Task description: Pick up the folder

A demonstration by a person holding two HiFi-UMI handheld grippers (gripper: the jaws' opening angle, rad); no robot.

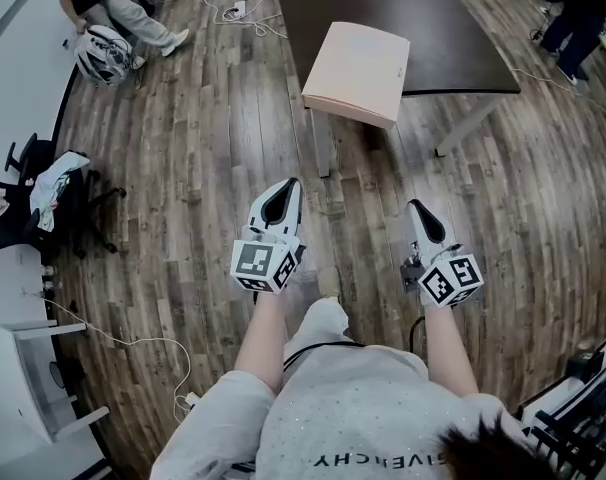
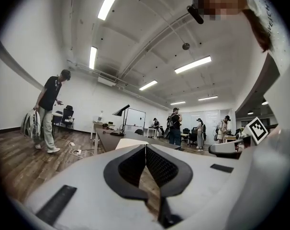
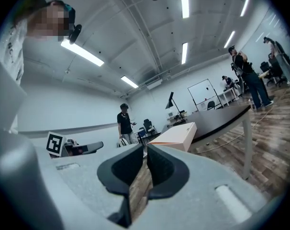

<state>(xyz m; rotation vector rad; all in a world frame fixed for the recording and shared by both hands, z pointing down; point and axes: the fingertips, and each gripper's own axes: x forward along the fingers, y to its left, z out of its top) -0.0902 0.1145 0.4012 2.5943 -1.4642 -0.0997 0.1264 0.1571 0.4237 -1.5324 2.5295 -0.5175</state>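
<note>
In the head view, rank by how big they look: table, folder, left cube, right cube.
Table, folder, then the left cube and right cube, which look alike. The cubes sit nearer the camera.

a dark table (image 1: 443, 38) on the wood floor (image 1: 203, 168) bears a pale pink folder (image 1: 358, 71) overhanging its near corner

So the folder (image 1: 358, 71) is a chunky pale peach one, more like a box file, plain on top with no label I can make out. It's closed and lying flat on the near corner of the dark table (image 1: 453, 28), turned a little askew to the table's edges. Its near side hangs out past the table edge over the wood floor (image 1: 203, 148). From the right gripper view its end face looks whiter than the top.
</note>
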